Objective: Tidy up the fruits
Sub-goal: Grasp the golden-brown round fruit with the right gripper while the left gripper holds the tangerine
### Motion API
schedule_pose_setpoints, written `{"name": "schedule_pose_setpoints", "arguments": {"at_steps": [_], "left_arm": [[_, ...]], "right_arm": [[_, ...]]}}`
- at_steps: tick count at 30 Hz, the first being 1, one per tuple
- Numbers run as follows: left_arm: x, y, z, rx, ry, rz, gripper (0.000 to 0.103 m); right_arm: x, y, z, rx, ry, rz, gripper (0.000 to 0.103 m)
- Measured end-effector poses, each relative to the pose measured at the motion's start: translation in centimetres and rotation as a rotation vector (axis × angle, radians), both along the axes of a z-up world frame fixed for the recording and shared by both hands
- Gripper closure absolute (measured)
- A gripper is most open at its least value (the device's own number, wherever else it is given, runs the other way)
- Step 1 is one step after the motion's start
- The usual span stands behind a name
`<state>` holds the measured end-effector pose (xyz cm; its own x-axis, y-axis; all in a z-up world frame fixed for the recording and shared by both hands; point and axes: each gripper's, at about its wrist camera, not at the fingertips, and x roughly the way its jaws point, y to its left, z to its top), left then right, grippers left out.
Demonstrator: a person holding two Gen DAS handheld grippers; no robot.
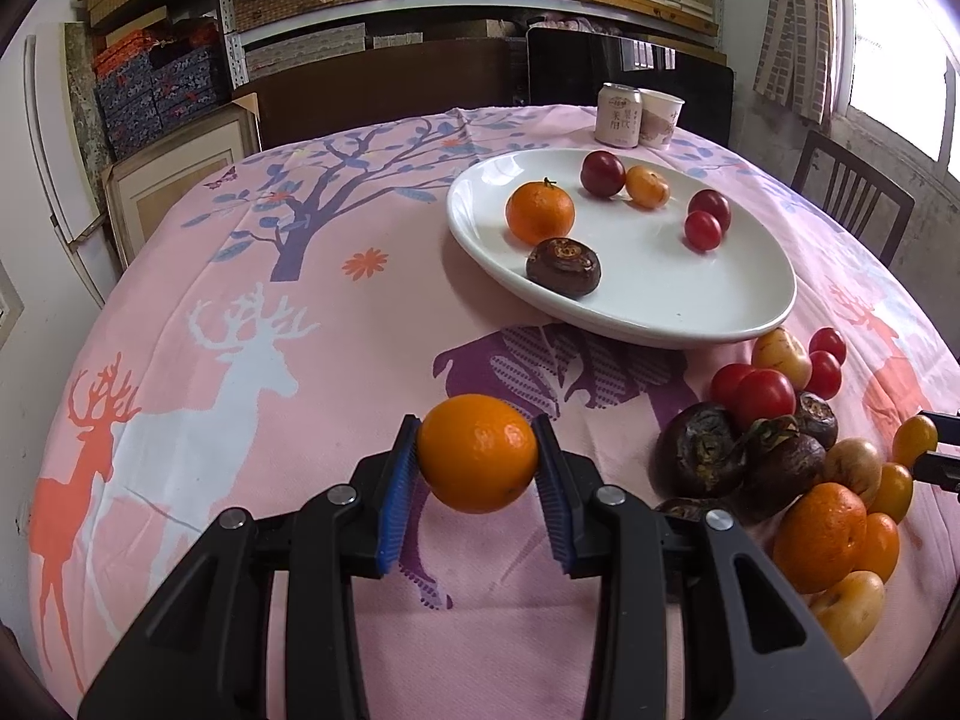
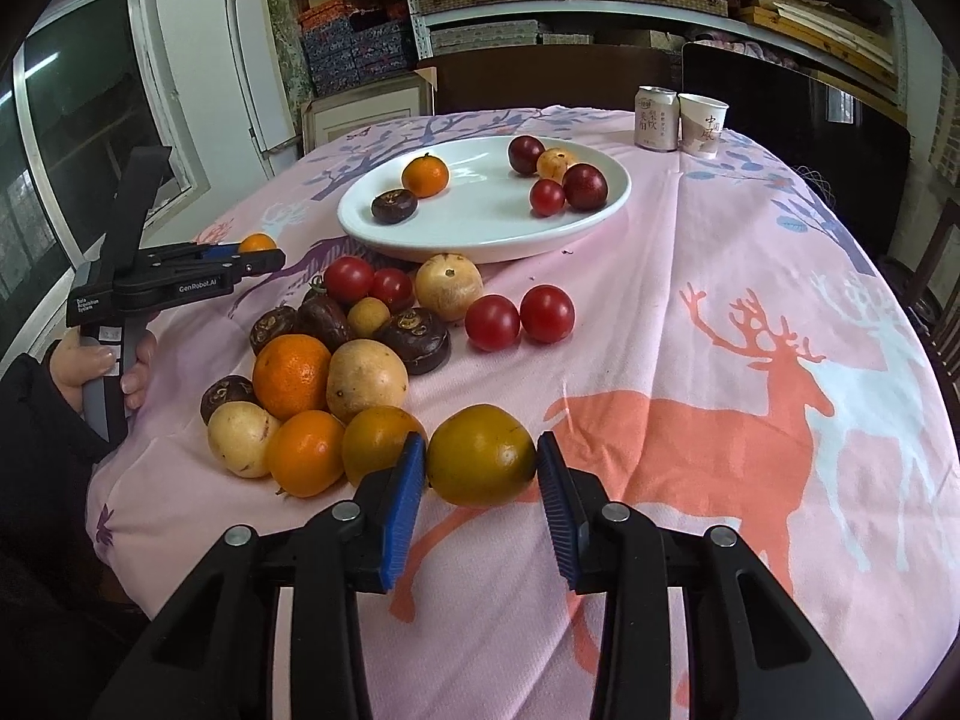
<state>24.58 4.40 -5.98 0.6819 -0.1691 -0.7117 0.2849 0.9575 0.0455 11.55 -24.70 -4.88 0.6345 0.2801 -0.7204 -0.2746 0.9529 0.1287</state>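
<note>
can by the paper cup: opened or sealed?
Cannot tell for certain. The can stands upright beside the paper cup behind the plate; its top looks dark in the right wrist view, but the tab is too small to read.

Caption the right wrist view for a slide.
Right tool closed on a yellow-green round citrus fruit beside the loose fruit pile, white oval plate behind.

Both views ride low and close above a table draped in a pink deer-print cloth (image 1: 252,360), each looking forward and downward along its own blue-padded fingers; the left wrist view faces the far shelves with the white plate (image 1: 750,312) ahead to its right; the right wrist view has that plate ahead to its left; both share the plate, the fruit pile (image 2: 336,372), the can (image 2: 655,119) and paper cup (image 2: 701,123); the right view also catches the left gripper (image 2: 258,252).
</note>
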Motion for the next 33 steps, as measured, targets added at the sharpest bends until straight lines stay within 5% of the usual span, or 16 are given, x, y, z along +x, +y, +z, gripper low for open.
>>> {"name": "schedule_pose_setpoints", "arguments": {"at_steps": [33], "left_arm": [[-1.6,0.2,1.5,-0.030,-0.040,-0.003,0.066]], "right_arm": [[0.8,-3.1,1.7,0.056,-0.054,-0.076,0.065]]}}
